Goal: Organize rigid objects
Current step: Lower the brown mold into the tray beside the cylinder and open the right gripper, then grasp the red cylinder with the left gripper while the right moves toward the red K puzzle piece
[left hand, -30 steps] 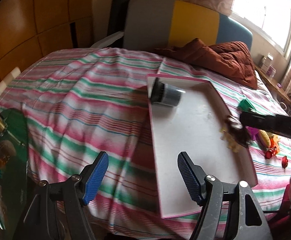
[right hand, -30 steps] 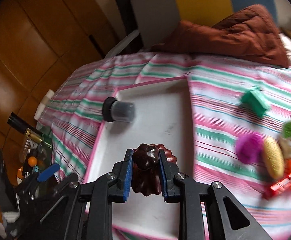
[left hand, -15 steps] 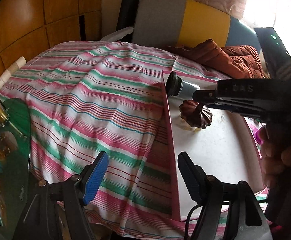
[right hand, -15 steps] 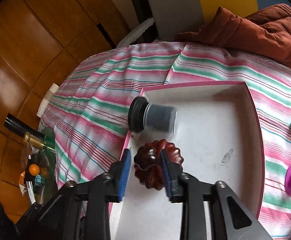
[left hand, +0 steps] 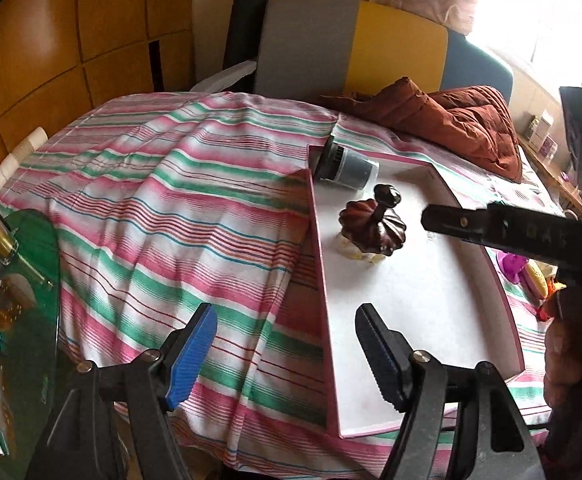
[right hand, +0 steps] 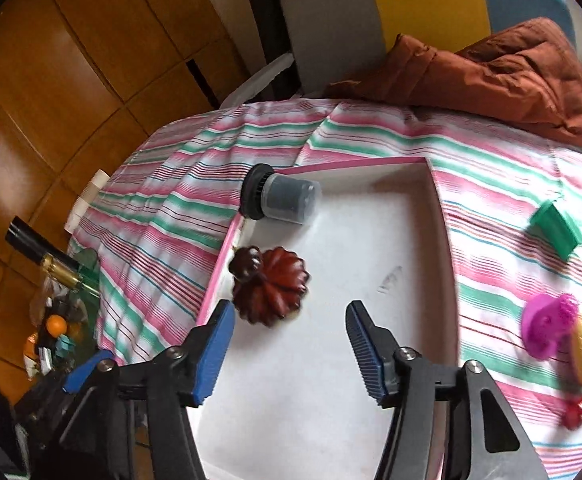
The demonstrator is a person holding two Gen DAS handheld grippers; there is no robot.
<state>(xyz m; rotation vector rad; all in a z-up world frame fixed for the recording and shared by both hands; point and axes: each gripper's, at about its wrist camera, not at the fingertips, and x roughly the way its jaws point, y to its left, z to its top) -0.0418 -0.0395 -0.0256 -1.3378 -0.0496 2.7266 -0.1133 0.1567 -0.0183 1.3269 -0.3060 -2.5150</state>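
Your right gripper [right hand: 289,350]: jaws have just been opening and now stand apart, nothing between them. The dark red fluted pumpkin-shaped lid [right hand: 269,288] rests in the shallow white pink-rimmed tray [right hand: 435,200], near its left edge, just ahead of the jaws. Your left gripper [left hand: 287,354]: jaws wide apart, empty, over the striped bedsheet [left hand: 151,208].

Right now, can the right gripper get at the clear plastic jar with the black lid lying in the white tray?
Probably yes. The right gripper is open and empty; the jar lies ahead in the tray, with only the dark red pumpkin-shaped piece slightly left of the path.
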